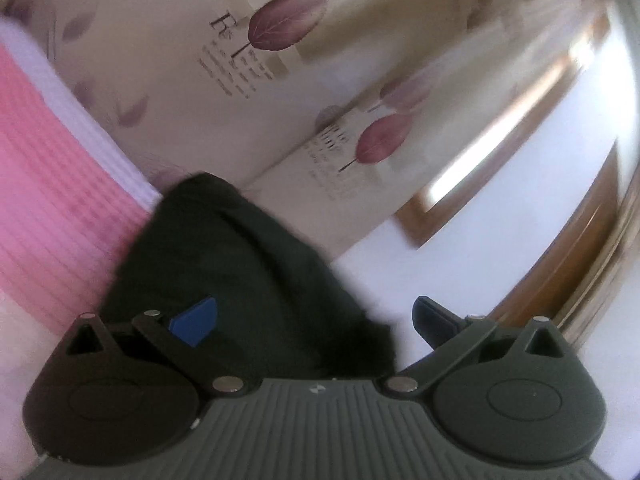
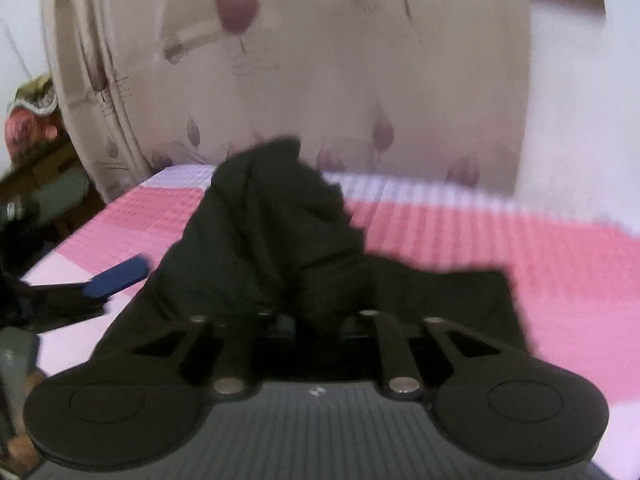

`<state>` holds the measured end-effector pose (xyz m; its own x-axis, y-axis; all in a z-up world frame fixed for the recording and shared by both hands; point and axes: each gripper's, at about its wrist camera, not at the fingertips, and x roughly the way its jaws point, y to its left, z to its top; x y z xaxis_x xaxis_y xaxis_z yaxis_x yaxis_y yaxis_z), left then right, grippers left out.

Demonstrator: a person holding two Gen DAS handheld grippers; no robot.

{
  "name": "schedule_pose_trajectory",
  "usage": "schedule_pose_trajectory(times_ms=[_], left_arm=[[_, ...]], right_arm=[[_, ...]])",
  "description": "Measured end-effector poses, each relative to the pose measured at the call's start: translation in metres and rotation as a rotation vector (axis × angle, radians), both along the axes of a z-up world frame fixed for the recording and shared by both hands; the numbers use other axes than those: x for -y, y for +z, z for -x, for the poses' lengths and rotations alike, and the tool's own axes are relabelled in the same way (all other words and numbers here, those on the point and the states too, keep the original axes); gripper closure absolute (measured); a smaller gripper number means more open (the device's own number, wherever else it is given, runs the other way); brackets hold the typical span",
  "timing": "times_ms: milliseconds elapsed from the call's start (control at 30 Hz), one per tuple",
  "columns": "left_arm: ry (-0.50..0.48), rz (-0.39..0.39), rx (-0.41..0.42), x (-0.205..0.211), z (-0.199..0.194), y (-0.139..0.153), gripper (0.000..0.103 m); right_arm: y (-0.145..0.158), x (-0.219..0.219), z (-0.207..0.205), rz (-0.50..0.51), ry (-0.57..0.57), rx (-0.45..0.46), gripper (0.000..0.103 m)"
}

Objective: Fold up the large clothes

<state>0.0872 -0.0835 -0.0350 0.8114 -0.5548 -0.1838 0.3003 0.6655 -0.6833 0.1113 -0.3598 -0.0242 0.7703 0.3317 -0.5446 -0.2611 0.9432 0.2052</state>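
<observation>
A black garment [image 2: 280, 240] is bunched up above a pink and white ribbed bed cover [image 2: 520, 248]. My right gripper [image 2: 316, 320] is shut on the black garment, whose cloth rises in a heap in front of the jaws. In the left wrist view my left gripper [image 1: 316, 320] is open, its blue pads [image 1: 194, 320] wide apart, and the black garment [image 1: 240, 264] lies between and beyond them. The left gripper also shows in the right wrist view [image 2: 116, 276] at the left, over the bed. Both views are blurred.
A beige curtain with purple leaf prints [image 2: 320, 80] hangs behind the bed. A wooden-framed window [image 1: 500, 140] and white wall lie to the right in the left wrist view. Dark furniture with clutter [image 2: 32, 152] stands left of the bed.
</observation>
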Motion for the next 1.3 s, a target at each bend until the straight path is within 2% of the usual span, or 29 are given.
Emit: schedule_pose_trajectory(times_ms=[100,167,233,300,400,433,500,533,567,633,700,767,867,933,1000,1033,1067,1167,1233,1300], left_arm=[[-0.059,-0.123,0.03,0.004,0.012,0.011,0.0],[-0.133,-0.159,0.017,0.017,0.016,0.012,0.0],[-0.23,-0.19,0.005,0.035,0.017,0.004,0.001],[-0.253,-0.279,0.039,0.054,0.022,-0.006,0.001],[-0.278,-0.348,0.069,0.069,0.028,-0.018,0.001],[-0.281,-0.365,0.082,0.071,0.03,-0.022,0.001],[-0.286,-0.393,0.095,0.072,0.03,-0.027,0.001],[-0.284,-0.385,0.092,0.071,0.029,-0.028,0.001],[-0.285,-0.372,0.088,0.069,0.027,-0.028,0.001],[-0.291,-0.359,0.087,0.067,0.028,-0.031,0.0],[-0.289,-0.361,0.092,0.065,0.026,-0.033,0.0],[-0.286,-0.366,0.103,0.064,0.026,-0.032,0.0],[-0.276,-0.377,0.115,0.064,0.027,-0.031,0.0],[-0.267,-0.372,0.118,0.06,0.03,-0.032,0.0],[-0.232,-0.376,0.114,0.054,0.03,-0.033,0.0],[-0.203,-0.375,0.107,0.051,0.028,-0.033,0.0],[-0.178,-0.37,0.092,0.047,0.026,-0.035,0.0],[-0.157,-0.27,0.041,0.028,0.014,-0.04,0.0],[-0.162,-0.192,0.029,0.019,0.009,-0.043,0.0],[-0.195,-0.196,0.041,0.023,0.008,-0.043,0.0]], right_arm=[[0.03,0.02,0.018,0.026,-0.026,0.124,0.093],[0.033,0.034,0.024,0.035,-0.062,0.152,0.093],[0.017,0.057,0.032,-0.019,-0.112,0.146,0.093],[-0.014,0.077,0.035,-0.104,-0.151,0.124,0.092],[-0.056,0.105,0.042,-0.285,-0.216,0.07,0.085],[-0.062,0.114,0.051,-0.349,-0.244,0.083,0.078],[-0.064,0.137,0.071,-0.481,-0.318,0.094,0.051],[-0.063,0.148,0.079,-0.514,-0.349,0.088,0.016],[-0.062,0.156,0.087,-0.514,-0.376,0.079,0.0],[-0.064,0.17,0.093,-0.494,-0.403,0.011,0.0],[-0.073,0.178,0.087,-0.526,-0.38,-0.109,0.0],[-0.08,0.173,0.076,-0.562,-0.367,-0.183,0.0],[-0.082,0.152,0.055,-0.608,-0.29,-0.249,0.0],[-0.07,0.133,0.042,-0.62,-0.226,-0.229,0.0],[-0.045,0.103,0.031,-0.519,-0.162,-0.15,0.012],[-0.034,0.086,0.027,-0.434,-0.139,-0.119,0.045],[-0.027,0.071,0.019,-0.358,-0.128,-0.1,0.073],[-0.015,0.046,-0.006,-0.294,-0.065,-0.022,0.078],[-0.014,0.046,-0.017,-0.317,-0.036,0.018,0.078],[-0.029,0.061,-0.023,-0.342,-0.05,0.076,0.079]])
